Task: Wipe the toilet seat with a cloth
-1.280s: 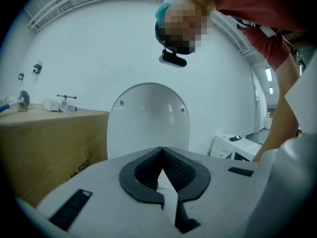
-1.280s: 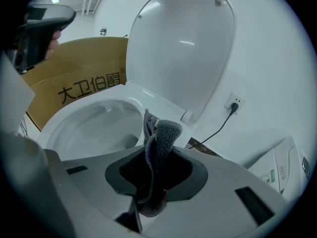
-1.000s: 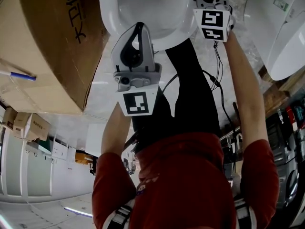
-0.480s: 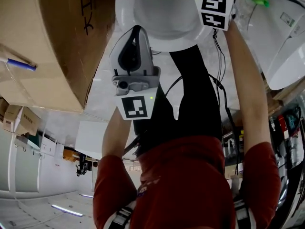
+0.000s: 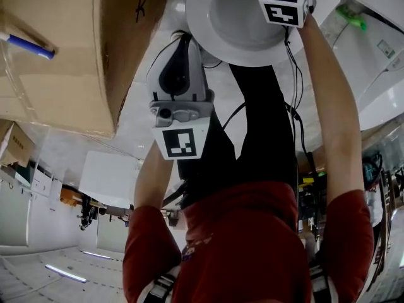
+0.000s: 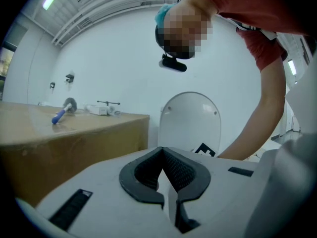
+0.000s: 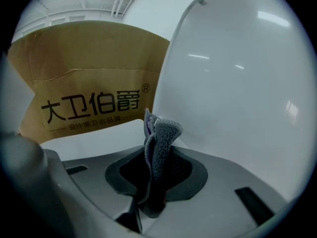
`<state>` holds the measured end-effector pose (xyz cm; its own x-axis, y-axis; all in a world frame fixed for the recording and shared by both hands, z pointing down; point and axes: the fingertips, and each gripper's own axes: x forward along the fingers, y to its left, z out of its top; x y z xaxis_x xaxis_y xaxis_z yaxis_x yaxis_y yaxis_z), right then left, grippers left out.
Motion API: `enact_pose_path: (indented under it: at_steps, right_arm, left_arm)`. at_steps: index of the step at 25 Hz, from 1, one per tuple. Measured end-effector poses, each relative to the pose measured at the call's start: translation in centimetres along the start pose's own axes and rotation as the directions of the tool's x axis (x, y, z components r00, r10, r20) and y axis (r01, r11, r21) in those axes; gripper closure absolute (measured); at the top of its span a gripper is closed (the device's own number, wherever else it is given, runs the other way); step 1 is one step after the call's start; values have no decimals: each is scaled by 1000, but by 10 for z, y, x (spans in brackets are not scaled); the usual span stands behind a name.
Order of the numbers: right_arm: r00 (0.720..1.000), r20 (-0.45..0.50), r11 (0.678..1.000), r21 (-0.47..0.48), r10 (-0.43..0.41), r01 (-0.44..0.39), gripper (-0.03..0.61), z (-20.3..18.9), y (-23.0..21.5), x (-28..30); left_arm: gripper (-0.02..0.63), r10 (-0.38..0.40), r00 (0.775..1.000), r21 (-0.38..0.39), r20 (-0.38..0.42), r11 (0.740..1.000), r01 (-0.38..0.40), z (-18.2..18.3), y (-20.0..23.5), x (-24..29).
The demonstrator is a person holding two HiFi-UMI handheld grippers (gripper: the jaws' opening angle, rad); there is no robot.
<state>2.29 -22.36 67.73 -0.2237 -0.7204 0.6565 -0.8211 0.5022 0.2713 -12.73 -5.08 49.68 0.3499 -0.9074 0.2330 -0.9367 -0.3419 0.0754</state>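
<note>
The white toilet seat [image 5: 235, 38] lies at the top of the head view, and its raised lid [image 6: 190, 123] stands upright ahead in the left gripper view. My left gripper [image 5: 183, 36] hovers just short of the seat's near rim, jaws shut with nothing between them [image 6: 162, 151]. In the head view only the marker cube [image 5: 282, 2] of my right gripper shows, over the bowl; its jaws are cut off by the top edge. In its own view the right gripper [image 7: 156, 155] is shut on a grey cloth [image 7: 159, 138], close to the lid [image 7: 237, 83].
A big cardboard box [image 5: 63, 55] stands tight against the toilet's left side, with a blue-handled brush [image 6: 61, 114] on top. A second white toilet [image 5: 372, 62] with something green [image 5: 352, 16] beside it stands to the right. The person's legs and cables [image 5: 293, 106] fill the middle.
Both hands have moved forward towards the toilet. The right gripper's cube has gone up to the top edge, over the bowl. The cloth stays gripped and the left jaws stay shut.
</note>
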Motion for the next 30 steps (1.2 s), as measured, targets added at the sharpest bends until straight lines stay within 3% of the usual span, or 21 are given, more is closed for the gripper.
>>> enact_pose_path:
  at_steps: [5,18,30]
  right_arm:
    - [999,1,998,-42,54,-54,505,28,40,18]
    - [977,-24,950,-230,212,-211,505,42,154,0]
    - [960,-31,921,-275,280,-277,505,7,233,-66]
  left_arm:
    - [601,27,1000,-14,-8,1000,-27,-8,24,-25]
    - [601,38,999,-32,-7,999,-39,-19,60,-77]
    - [601,-12,1000,-12,-1,1000,12,-15,68,-104]
